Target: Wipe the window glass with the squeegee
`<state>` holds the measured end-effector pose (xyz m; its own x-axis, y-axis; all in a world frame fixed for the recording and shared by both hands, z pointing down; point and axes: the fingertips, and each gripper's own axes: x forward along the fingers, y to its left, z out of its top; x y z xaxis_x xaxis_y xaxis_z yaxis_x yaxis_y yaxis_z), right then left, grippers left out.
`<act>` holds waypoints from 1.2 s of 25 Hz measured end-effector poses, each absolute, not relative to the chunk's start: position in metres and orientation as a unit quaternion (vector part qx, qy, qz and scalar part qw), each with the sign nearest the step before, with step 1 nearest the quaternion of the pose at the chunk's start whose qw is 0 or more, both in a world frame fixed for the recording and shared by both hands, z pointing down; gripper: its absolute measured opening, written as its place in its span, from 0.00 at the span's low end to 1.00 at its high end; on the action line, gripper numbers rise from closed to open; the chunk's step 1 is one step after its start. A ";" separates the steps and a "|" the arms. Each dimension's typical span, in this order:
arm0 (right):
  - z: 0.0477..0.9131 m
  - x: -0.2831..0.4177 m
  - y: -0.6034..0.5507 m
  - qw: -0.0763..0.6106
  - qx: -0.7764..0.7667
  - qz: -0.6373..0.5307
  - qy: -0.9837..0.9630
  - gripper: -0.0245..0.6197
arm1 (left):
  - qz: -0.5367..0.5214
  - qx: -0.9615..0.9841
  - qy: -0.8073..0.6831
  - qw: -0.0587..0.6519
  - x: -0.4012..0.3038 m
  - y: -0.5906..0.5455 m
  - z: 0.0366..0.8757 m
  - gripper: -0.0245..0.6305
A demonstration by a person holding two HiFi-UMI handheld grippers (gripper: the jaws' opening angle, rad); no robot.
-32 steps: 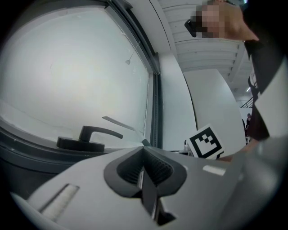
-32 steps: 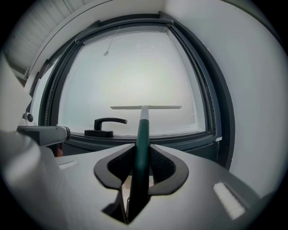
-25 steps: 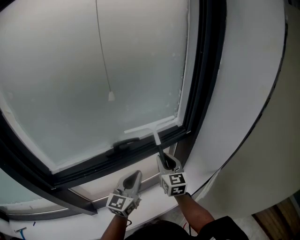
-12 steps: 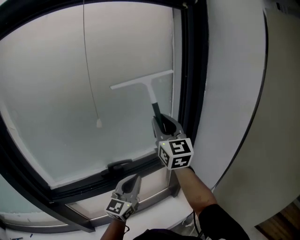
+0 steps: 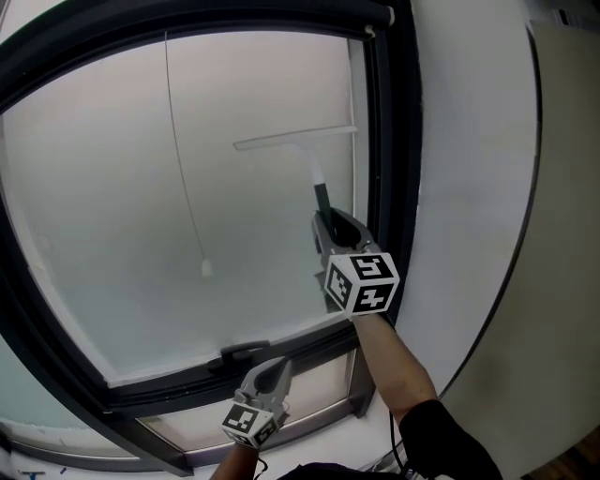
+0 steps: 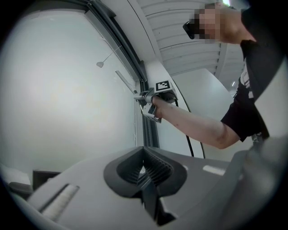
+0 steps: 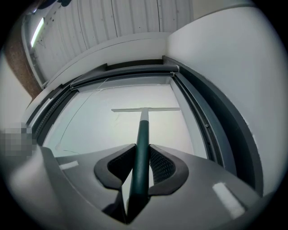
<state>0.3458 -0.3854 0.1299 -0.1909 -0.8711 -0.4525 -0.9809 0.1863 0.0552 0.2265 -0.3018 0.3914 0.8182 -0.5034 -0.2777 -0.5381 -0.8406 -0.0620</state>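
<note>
One squeegee [image 5: 296, 140], likely light and stiff, lies blade-flat high on the window glass [image 5: 122, 187], best held by its dark handle [image 5: 322, 200] where the right gripper [image 5: 324, 221] pinches it; the left gripper [image 5: 274, 367] hangs closed, empty.

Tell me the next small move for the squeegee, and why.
Probably slide the squeegee a little higher toward the top frame. The right gripper is shut on its handle, the blade sits level on the glass beside the right frame, and a band of glass shows above it.
</note>
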 end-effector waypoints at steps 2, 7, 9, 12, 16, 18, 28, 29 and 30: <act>0.134 0.348 -0.389 0.166 -0.612 0.161 0.756 0.19 | 0.123 -0.951 0.276 0.065 0.228 -0.302 0.394 0.04; 0.137 0.350 -0.392 0.168 -0.612 0.164 0.756 0.19 | 0.115 -0.950 0.283 0.061 0.229 -0.303 0.402 0.04; 0.140 0.350 -0.392 0.167 -0.614 0.163 0.754 0.19 | 0.115 -0.951 0.281 0.061 0.229 -0.303 0.406 0.04; 0.150 0.351 -0.393 0.162 -0.621 0.160 0.750 0.19 | 0.109 -0.952 0.280 0.054 0.230 -0.296 0.408 0.04; 0.165 0.351 -0.397 0.155 -0.629 0.153 0.746 0.19 | 0.105 -0.953 0.281 0.049 0.227 -0.292 0.413 0.04; 0.172 0.349 -0.397 0.151 -0.631 0.148 0.746 0.19 | 0.104 -0.952 0.284 0.044 0.224 -0.290 0.416 0.04; 0.194 0.346 -0.391 0.143 -0.638 0.129 0.746 0.19 | 0.105 -0.950 0.292 0.036 0.216 -0.282 0.423 0.04; 0.197 0.346 -0.390 0.141 -0.639 0.128 0.745 0.19 | 0.107 -0.950 0.292 0.036 0.215 -0.281 0.422 0.04; 0.200 0.346 -0.389 0.138 -0.641 0.128 0.744 0.19 | 0.108 -0.950 0.292 0.036 0.215 -0.280 0.422 0.04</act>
<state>0.3462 -0.3890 0.1997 -0.1402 -0.9186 -0.3694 -0.9893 0.1454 0.0138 0.2151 -0.2801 0.4220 0.8058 -0.5476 -0.2256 -0.5630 -0.8264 -0.0050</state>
